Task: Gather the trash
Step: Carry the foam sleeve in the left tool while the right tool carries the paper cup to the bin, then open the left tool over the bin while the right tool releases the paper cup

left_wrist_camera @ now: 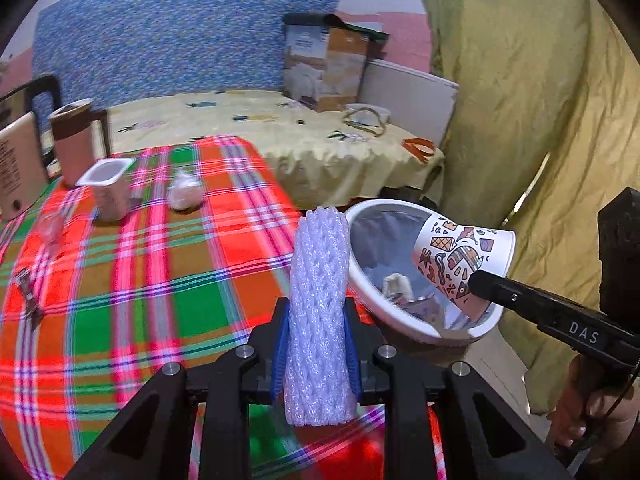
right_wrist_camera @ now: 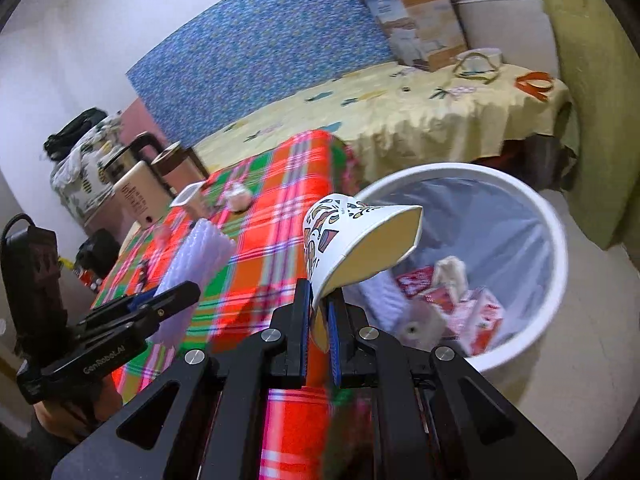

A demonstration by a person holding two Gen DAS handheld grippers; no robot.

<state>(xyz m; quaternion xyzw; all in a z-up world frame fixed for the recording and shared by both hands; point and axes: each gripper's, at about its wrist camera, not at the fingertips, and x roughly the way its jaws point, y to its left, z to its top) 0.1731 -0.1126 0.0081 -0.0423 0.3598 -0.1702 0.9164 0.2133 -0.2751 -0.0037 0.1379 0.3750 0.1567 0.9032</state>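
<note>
The left gripper (left_wrist_camera: 316, 344) squeezes a white foam net sleeve (left_wrist_camera: 318, 312). The right gripper (right_wrist_camera: 320, 312) pinches a paper cup (right_wrist_camera: 352, 240) beside the trash bin (right_wrist_camera: 556, 280) at 2 o'clock. Some trash is inside already. A yogurt cup (left_wrist_camera: 110, 190) and maybe a crumpled tissue (left_wrist_camera: 184, 192) wait on the table at 11 o'clock.

Looks like a lived-in room of a home, likely a bedroom used for meals too. Shows a bed under a pale yellow flowered sheet (right_wrist_camera: 400, 120), with a blue patterned mattress (left_wrist_camera: 168, 36) leaning upright against the wall behind it. Has a low table under a red, green and pink plaid cloth (left_wrist_camera: 152, 280), bearing a beige electric kettle (right_wrist_camera: 138, 196) and a brown-lidded jug (left_wrist_camera: 74, 140). Includes an olive-yellow curtain (left_wrist_camera: 520, 100) and a white round lined waste bin (right_wrist_camera: 560, 248) on the floor.
</note>
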